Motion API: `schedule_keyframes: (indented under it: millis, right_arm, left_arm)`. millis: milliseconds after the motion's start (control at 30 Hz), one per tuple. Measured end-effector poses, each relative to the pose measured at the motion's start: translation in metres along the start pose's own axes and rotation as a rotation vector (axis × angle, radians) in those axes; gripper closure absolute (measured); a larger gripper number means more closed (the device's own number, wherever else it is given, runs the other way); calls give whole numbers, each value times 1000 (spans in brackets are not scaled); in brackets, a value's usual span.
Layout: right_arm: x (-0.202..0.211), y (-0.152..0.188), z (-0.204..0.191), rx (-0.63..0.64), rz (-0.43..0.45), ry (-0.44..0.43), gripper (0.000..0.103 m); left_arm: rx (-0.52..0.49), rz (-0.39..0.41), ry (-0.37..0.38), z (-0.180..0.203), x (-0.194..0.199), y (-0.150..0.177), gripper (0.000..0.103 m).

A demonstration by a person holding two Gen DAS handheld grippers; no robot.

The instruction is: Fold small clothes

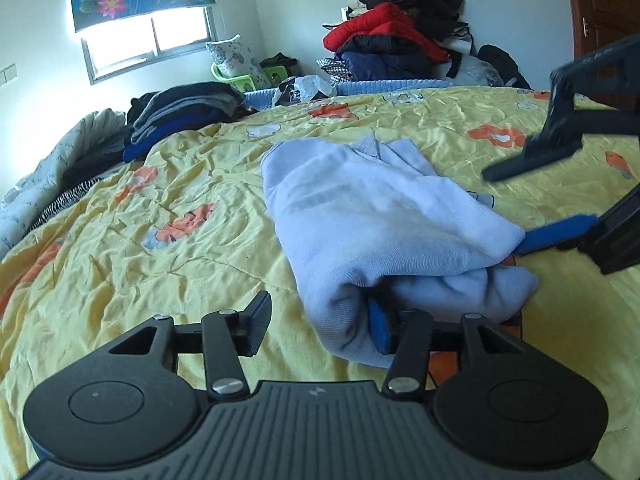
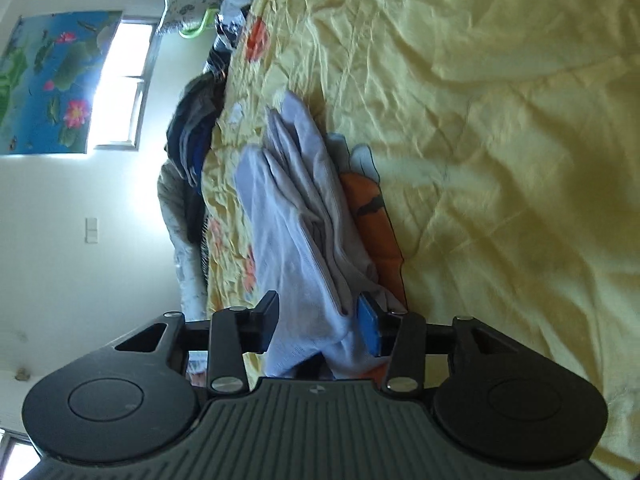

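A small pale blue garment [image 1: 360,216] lies folded over on the yellow flowered bedspread [image 1: 160,216]. My left gripper [image 1: 320,320] is open, its jaws wide apart; the garment's near fold drapes over its right blue pad [image 1: 380,328]. My right gripper [image 1: 532,204] shows at the right edge of the left wrist view, rolled on its side, jaws open, lower blue pad under the garment's right edge. In the right wrist view the garment [image 2: 304,232] runs between the open right gripper's [image 2: 320,324] jaws, loose cloth against its blue pad [image 2: 370,328].
A stack of folded dark clothes [image 1: 180,116] sits at the bed's far left. A heap of red, black and navy clothing [image 1: 400,36] is piled beyond the far edge. A green basket [image 1: 240,76] stands under the window. A grey quilt [image 1: 60,160] lies left.
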State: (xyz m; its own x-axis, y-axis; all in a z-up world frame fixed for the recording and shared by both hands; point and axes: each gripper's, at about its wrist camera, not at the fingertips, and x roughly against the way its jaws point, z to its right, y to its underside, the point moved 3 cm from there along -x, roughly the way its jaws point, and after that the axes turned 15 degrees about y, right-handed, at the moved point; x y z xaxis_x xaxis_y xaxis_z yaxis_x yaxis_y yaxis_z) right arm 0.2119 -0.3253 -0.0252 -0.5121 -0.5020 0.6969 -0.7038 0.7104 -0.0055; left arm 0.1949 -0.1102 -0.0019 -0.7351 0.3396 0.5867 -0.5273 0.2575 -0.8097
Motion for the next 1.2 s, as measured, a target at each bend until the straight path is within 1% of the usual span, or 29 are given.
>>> schedule_keyframes:
  millis: [67,133,200,300,333,367,433,500,533,600,633,667,733,800,867,900,933,967,1000,1033,1067,1133,1167,1200]
  right_arm:
    - [0,-4,-2,-3,4,-4,58]
    - [-7,-5,-2,-9,-33,-6,58]
    - [-17,-2,-6,-8,-58,-5,59]
    - [-24,4,-14,31,-52,2,71]
    - [-25,4,-15,38,-40,8,86]
    - [-26,4,-17,43,-29,9,91]
    - [-25,3,-17,53,1,8,94]
    - [-19,3,-19,65,36,6,94]
    - [-13,4,-22,76,47,-10,95]
    - [5,8,-24,99,84,-37,95]
    - [11,10,-19,94,88,-56,95]
    - [10,12,-8,75,74,-59,95]
    - [-2,15,16,30,46,14,95]
    - [-10,21,24,21,29,20,95]
    - [-16,20,22,38,42,32,95]
    - [-20,17,22,33,32,37,95]
    - [-22,15,22,26,15,38,93]
    - [-23,14,20,26,-7,39,86]
    - [-23,13,18,33,-28,60,81]
    - [-19,10,16,39,-35,69,72]
    - [-12,5,14,44,-28,62,65]
    - [8,-12,9,26,54,32,58]
    - [18,-24,3,18,105,-10,53]
    - [21,-38,-7,23,124,-42,50]
  left_arm:
    - [1,3,-7,0,0,0,50]
    - [-1,6,-10,0,0,1,48]
    - [10,9,-13,-2,0,2,44]
    - [29,10,-13,-4,1,2,43]
    - [32,10,-14,-4,1,1,43]
    - [35,15,-16,-4,2,1,43]
    - [51,27,-12,-5,4,-2,47]
    - [80,27,25,-6,5,-4,77]
    - [90,20,28,-5,6,-5,77]
    - [76,6,35,-3,4,-2,79]
    - [67,-5,41,-2,2,1,79]
    - [59,-3,39,-1,1,3,79]
    - [49,7,31,2,1,5,79]
    - [60,4,30,2,0,4,79]
    - [68,4,39,0,0,4,78]
    - [57,1,39,0,0,4,78]
    - [42,-8,41,0,2,4,78]
    - [28,-20,49,0,4,2,78]
    - [16,-27,61,-1,10,1,76]
    - [7,-23,79,-2,19,0,76]
    - [-5,-7,100,-3,29,0,75]
    - [-42,57,161,-2,54,-2,75]
    - [-53,93,185,-1,63,-5,75]
    - [-65,128,207,1,68,-11,75]
